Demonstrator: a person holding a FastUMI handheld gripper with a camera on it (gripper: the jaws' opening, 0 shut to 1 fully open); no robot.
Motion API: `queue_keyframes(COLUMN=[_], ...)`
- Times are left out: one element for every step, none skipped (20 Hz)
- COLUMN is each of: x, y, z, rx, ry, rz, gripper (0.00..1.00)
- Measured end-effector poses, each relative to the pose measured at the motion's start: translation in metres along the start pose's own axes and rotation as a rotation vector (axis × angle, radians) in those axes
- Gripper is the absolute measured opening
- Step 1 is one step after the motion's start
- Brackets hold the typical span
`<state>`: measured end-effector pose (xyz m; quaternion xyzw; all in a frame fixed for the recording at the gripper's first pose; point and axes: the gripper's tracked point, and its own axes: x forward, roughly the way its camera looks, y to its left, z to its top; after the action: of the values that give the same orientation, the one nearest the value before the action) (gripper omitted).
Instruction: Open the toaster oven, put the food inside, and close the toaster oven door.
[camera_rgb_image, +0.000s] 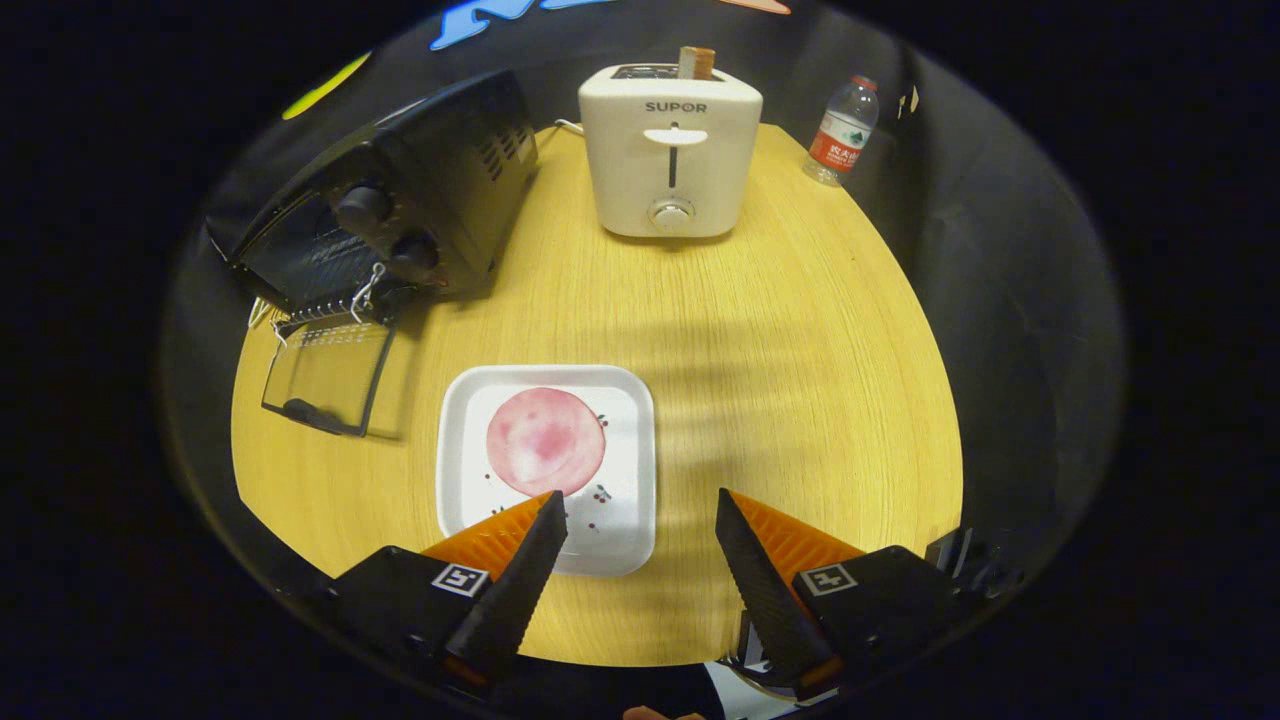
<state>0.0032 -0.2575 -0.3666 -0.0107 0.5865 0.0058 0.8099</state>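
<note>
Tongs (641, 512) spread wide, gripping nothing, above table (800, 350). Plate (547, 466) with pink food (545, 441) just ahead. Beyond plate, left: oven (385, 200), door (328, 375) down. Behind plate: toaster (670, 150); far right, bottle (842, 131).

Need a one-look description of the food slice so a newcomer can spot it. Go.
Start at the round wooden table. Nearest the open gripper sits a square white plate, well in front of the white toaster and right of the black toaster oven with its door dropped open. The food is the flat, round, pink slice on that plate, the only pink thing there.
</note>
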Motion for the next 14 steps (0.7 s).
queue_keyframes(x=[0.005, 0.01, 0.014, 0.018, 0.021, 0.024, 0.027, 0.028, 0.031, 0.033, 0.035, 0.035, 0.036, 0.041], y=[-0.002, -0.002, -0.001, -0.002, -0.001, 0.002, 0.004, 0.005, 0.006, 0.006, 0.005, 0.005, 0.003, 0.005], z=[-0.002, -0.005, -0.007, -0.008, -0.009, -0.008, -0.008, -0.007, -0.007, -0.007, -0.01, -0.014, -0.008, -0.01], rx=[0.009, 0.016, 0.017, 0.012, 0.008, 0.009, 0.013, 0.026, 0.041, 0.051, 0.056, 0.061, 0.076, 0.092], ry=[0.014, 0.03, 0.043, 0.052, 0.057, 0.064, 0.072, 0.078, 0.085, 0.091, 0.103, 0.126, 0.113, 0.117], rz=[0.004, 0.011, 0.019, 0.019, 0.022, 0.03, 0.036, 0.041, 0.042, 0.044, 0.043, 0.047, 0.044, 0.056], gripper=[0.9, 0.88, 0.86, 0.83, 0.81, 0.79, 0.76, 0.68, 0.59, 0.55, 0.49, 0.48, 0.41, 0.34])
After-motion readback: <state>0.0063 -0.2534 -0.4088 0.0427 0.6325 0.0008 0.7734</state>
